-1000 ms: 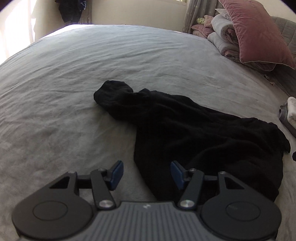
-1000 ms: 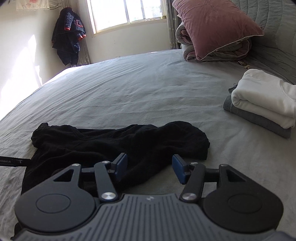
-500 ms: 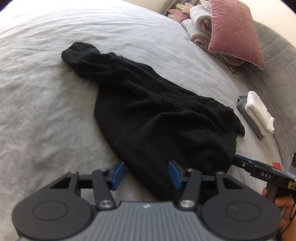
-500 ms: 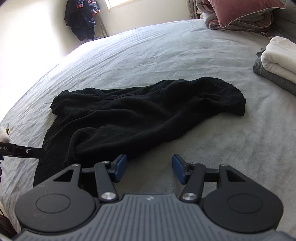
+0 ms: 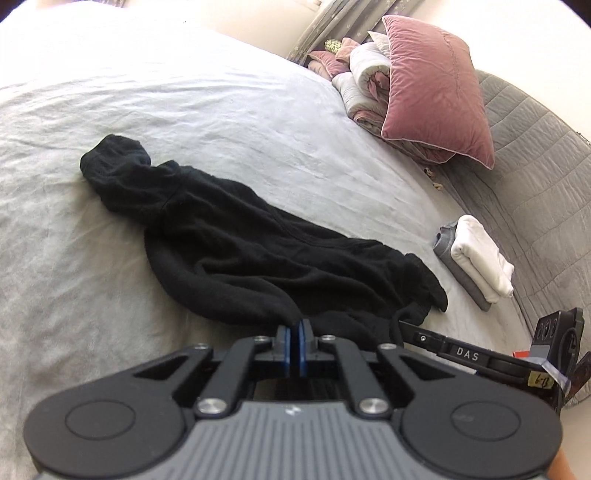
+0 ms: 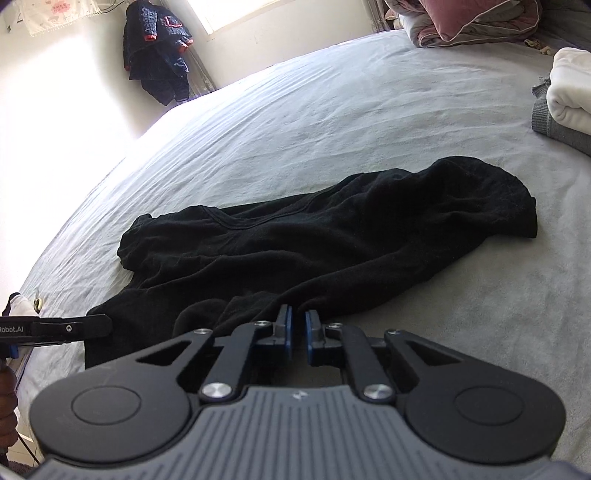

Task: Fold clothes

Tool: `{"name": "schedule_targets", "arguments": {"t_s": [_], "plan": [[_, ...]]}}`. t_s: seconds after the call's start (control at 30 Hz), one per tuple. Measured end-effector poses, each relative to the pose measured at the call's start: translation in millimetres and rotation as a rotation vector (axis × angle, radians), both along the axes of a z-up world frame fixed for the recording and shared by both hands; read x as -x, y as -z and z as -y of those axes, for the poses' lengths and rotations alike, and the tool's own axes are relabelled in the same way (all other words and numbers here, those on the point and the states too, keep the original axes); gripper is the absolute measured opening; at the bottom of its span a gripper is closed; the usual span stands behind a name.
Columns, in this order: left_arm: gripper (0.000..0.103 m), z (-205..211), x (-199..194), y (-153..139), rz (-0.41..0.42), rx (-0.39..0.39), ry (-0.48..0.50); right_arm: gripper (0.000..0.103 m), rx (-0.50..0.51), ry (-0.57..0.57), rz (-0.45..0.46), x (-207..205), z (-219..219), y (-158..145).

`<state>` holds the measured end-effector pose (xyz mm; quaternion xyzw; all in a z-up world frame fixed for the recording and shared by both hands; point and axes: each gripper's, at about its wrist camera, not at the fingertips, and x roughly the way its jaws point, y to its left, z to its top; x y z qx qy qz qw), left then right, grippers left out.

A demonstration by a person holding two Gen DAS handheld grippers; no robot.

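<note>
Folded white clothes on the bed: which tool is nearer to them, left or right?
Right. The right tool is at the black garment's near edge, on the side toward the folded white clothes. The left tool grips that edge farther away.

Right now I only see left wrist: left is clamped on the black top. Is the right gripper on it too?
Observer: Yes, the right gripper is closed to a thin gap on the near edge of the black top.
Operator: What's past the bed on the far side?
Observer: A dark jacket hangs in the corner beside a bright window.
Operator: Left, seen from there?
Observer: The left gripper sits level at the left, tip at the top's corner.
</note>
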<state>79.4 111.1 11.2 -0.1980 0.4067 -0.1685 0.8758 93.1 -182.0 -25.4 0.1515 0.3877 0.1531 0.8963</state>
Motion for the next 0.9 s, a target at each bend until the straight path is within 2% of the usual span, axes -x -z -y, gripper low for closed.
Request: {"name": "schedule_targets", "arguments": {"t_s": [0.23, 0.4, 0.57, 0.67, 0.7, 0.77, 0.83, 0.87, 0.9], "plan": [[0.003, 4.1, -24.4, -11.1, 0.111, 0.013, -0.111, 0.005, -0.029, 0.057, 0.047, -15.9, 0.8, -6.4], [0.004, 1.5, -47.2, -7.4, 0.155, 0.016, -0.205, 0.005, -0.049, 0.101, 0.05, -29.9, 6.0, -2.9], [0.004, -2.5, -70.6, 15.2, 0.093, 0.003, -0.27, 0.005, -0.05, 0.102, 0.014, -37.7, 9.0, 8.0], [0.004, -2.3, -77.9, 27.8, 0.064, -0.04, -0.276, 0.007, -0.06, 0.096, 0.006, -38.1, 11.7, 10.2], [0.004, -3.2, -79.3, 31.0, 0.053, -0.048, -0.276, 0.013, -0.062, 0.094, 0.004, -37.3, 12.0, 9.4], [0.005, -5.1, -79.7, 34.1, 0.038, -0.056, -0.274, 0.014, -0.065, 0.088, 0.0, -35.7, 12.4, 8.0], [0.01, -7.0, -78.2, 34.1, 0.028, -0.06, -0.27, 0.014, -0.069, 0.082, -0.004, -34.1, 12.8, 6.6], [0.016, -7.2, -75.9, 31.2, 0.03, -0.06, -0.265, 0.016, -0.071, 0.079, -0.006, -33.3, 13.0, 5.8], [0.028, -7.4, -73.1, 28.2, 0.033, -0.061, -0.259, 0.019, -0.077, 0.073, -0.01, -31.3, 13.1, 4.9]]}}
